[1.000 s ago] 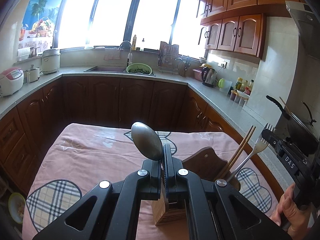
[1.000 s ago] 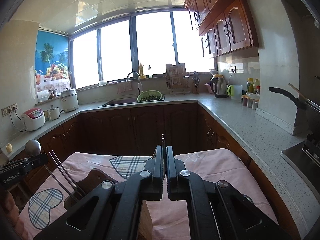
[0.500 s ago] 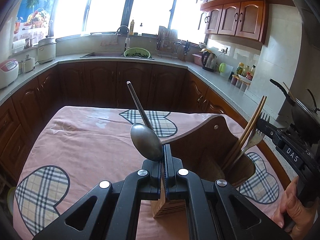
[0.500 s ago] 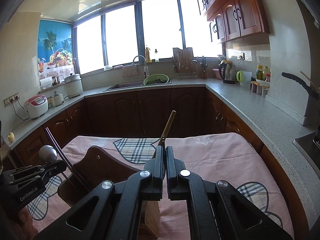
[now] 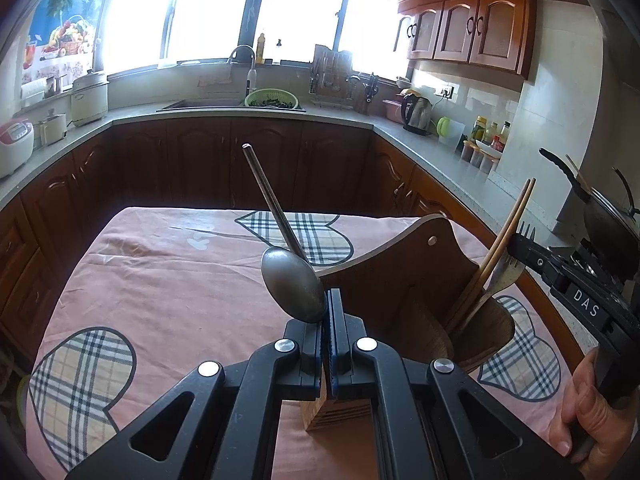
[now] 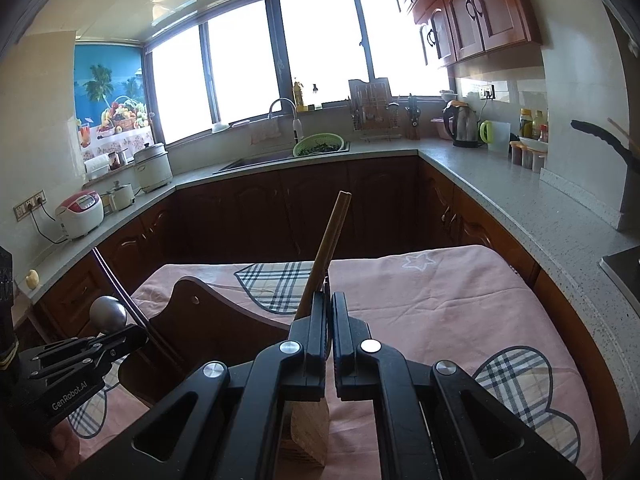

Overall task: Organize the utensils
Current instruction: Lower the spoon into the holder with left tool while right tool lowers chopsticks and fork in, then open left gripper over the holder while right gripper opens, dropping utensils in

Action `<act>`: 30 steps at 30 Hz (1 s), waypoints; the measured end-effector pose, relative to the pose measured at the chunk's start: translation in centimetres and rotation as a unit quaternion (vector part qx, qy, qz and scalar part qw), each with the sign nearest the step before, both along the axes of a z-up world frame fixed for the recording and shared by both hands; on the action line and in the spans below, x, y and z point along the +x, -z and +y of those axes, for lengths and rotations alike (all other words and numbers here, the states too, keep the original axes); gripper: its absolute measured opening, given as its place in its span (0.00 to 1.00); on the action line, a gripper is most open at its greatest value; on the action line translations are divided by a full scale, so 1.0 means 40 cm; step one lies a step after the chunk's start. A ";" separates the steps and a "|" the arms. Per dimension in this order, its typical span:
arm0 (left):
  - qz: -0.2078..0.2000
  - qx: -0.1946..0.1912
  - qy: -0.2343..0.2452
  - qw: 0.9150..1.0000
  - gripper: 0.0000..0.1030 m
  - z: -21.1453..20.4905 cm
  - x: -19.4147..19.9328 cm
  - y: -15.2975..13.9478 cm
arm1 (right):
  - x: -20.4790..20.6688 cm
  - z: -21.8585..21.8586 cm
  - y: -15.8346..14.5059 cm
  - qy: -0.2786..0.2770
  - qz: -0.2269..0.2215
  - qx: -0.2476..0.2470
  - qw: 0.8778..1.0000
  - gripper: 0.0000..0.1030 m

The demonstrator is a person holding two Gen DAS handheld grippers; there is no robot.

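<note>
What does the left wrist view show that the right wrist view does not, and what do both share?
Left wrist only: the fork pinched in the right tongs, and a hand gripping them. Right wrist only: the left tongs seen from the side, and a white star on the pink cloth. Both: the spoon, wooden chopsticks, the wooden holder and the pink cloth.
</note>
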State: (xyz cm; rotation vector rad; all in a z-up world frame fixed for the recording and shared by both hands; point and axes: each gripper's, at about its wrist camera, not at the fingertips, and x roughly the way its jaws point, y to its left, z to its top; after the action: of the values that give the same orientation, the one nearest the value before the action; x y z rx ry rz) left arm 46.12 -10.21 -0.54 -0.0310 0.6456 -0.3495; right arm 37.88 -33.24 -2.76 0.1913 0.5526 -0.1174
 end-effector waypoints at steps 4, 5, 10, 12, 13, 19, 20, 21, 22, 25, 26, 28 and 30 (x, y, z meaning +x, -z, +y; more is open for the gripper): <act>0.002 0.000 0.001 1.000 0.02 -0.005 -0.010 0.004 | 0.003 0.003 -0.001 -0.007 0.003 0.007 1.000 0.03; 0.002 0.000 0.001 1.000 0.02 -0.004 -0.011 0.005 | 0.003 0.004 -0.001 -0.010 0.002 0.010 1.000 0.05; 0.005 -0.004 0.001 1.000 0.05 -0.002 -0.017 0.004 | -0.006 0.006 -0.008 -0.012 -0.008 0.013 1.000 0.07; 0.005 -0.004 0.001 1.000 0.06 -0.002 -0.018 0.004 | -0.005 0.004 -0.009 -0.014 -0.007 0.016 1.000 0.07; 0.005 -0.003 0.001 1.000 0.09 -0.002 -0.020 0.003 | -0.006 0.004 -0.008 -0.014 -0.006 0.018 1.000 0.07; -0.010 0.000 -0.003 1.000 0.25 -0.003 -0.045 -0.011 | -0.018 -0.012 -0.009 -0.010 -0.012 0.037 0.999 0.19; -0.010 0.002 -0.003 1.000 0.26 -0.003 -0.047 -0.011 | -0.020 -0.014 -0.010 -0.009 -0.013 0.038 0.999 0.20; -0.009 0.002 -0.003 1.000 0.28 -0.003 -0.049 -0.011 | -0.020 -0.015 -0.011 -0.009 -0.014 0.040 0.999 0.20; -0.010 0.002 -0.002 1.000 0.30 -0.002 -0.053 -0.010 | -0.021 -0.016 -0.011 -0.009 -0.013 0.042 0.999 0.20; -0.010 0.003 -0.003 1.000 0.38 0.004 -0.064 -0.011 | -0.023 -0.018 -0.015 -0.008 -0.015 0.049 0.999 0.20; -0.010 0.002 -0.003 1.000 0.40 0.007 -0.070 -0.012 | -0.025 -0.021 -0.016 -0.007 -0.016 0.051 0.999 0.21; -0.011 0.001 -0.004 1.000 0.50 0.016 -0.084 -0.016 | -0.031 -0.024 -0.022 -0.008 -0.021 0.057 0.998 0.28; -0.015 0.002 -0.009 1.000 0.63 0.028 -0.102 -0.022 | -0.040 -0.028 -0.030 -0.007 -0.024 0.064 0.998 0.35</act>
State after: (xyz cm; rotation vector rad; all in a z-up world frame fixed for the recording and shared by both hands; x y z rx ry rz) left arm 42.05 -9.10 0.32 -0.0281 0.6160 -0.3303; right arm 36.26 -34.36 -1.58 0.3141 0.5132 -0.0632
